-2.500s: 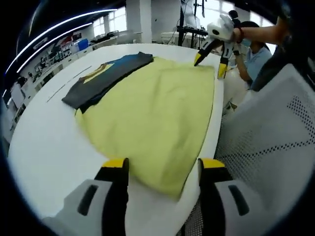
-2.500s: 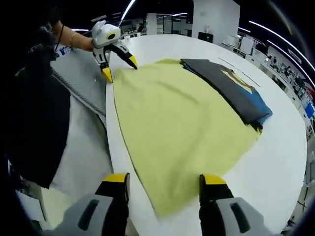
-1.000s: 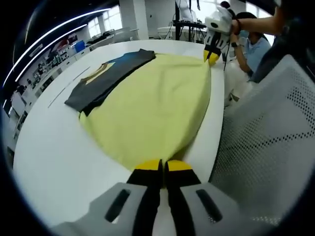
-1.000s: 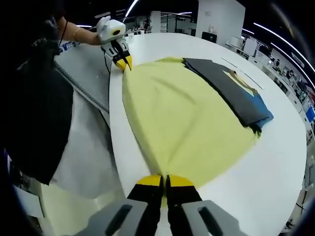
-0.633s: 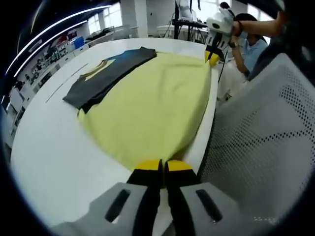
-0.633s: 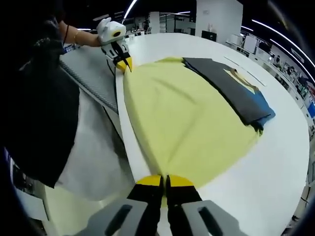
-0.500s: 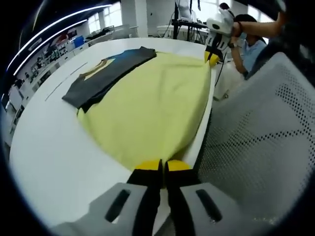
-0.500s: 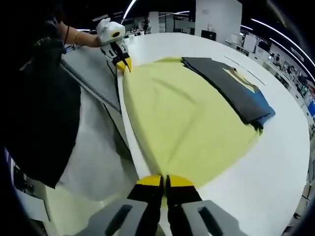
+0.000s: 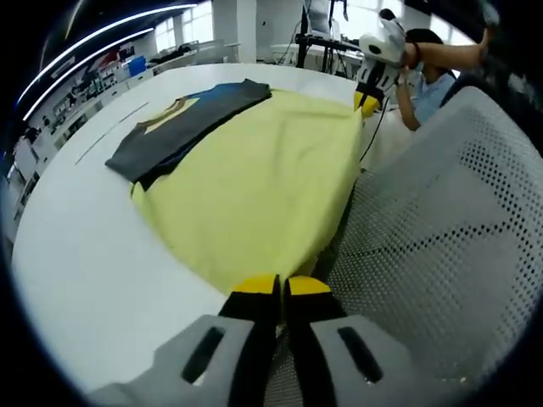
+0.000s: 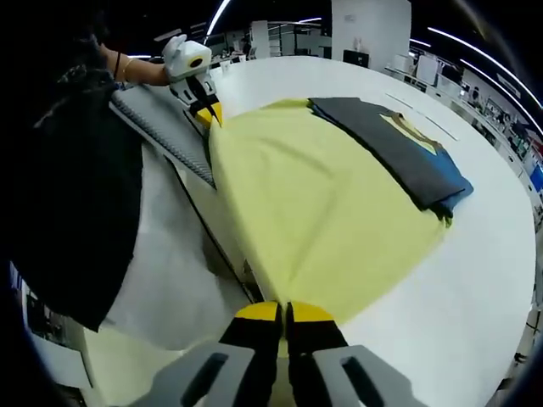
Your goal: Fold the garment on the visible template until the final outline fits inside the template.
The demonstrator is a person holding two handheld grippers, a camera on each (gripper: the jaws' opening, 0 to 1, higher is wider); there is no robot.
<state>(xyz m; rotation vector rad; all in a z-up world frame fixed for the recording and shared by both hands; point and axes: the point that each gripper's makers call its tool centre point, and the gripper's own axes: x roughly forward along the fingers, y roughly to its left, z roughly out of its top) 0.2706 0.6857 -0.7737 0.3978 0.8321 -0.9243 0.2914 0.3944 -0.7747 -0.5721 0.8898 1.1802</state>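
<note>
Since the earlier frames, both pairs of jaws have been closed on the near hem of the yellow garment (image 9: 254,178), and that hem has been drawn past the edge of the white table (image 9: 76,254). The left gripper (image 9: 279,285) is seen pinching one hem corner, the right gripper (image 10: 283,311) the other. A perforated white chair back (image 9: 441,220) is shown in the left gripper view; dark clothing (image 10: 72,178) is shown in the right gripper view. At the garment's far side, a dark folded shirt (image 10: 399,140) is laid. No template outline can be made out.
</note>
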